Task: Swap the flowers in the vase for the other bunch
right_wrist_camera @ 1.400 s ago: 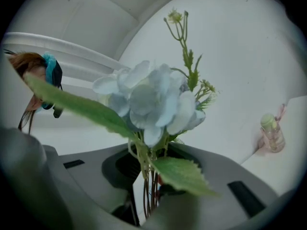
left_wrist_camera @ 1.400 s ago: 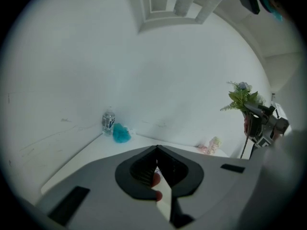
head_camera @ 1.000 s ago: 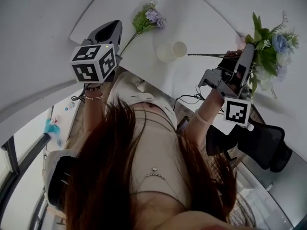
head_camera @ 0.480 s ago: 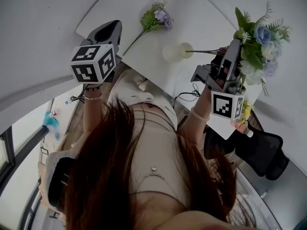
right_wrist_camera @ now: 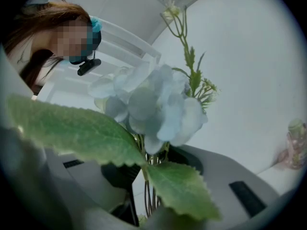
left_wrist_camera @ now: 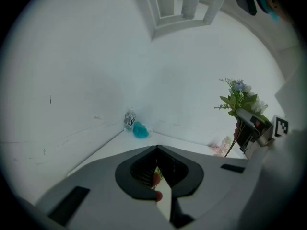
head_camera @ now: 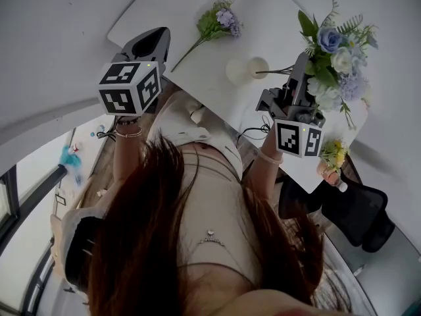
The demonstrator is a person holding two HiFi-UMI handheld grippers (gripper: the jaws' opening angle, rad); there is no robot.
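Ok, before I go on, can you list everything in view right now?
Table: one, white, under everything.
Large bunch: one, blue, white and lilac with green leaves, held up over the table's right side.
Small bunch: one, lilac and green, lying on the table's far side.
Vase: one, cream, on the table, beside the large bunch's stem ends.
Yellow flowers: one small bunch, at the table's right edge.
Chair: one, black, right of the table.
Water bottle: one, clear, in the far corner.
Left tool: grey, shut, holding nothing.
Right tool: grey, clamped on the large bunch's stems.
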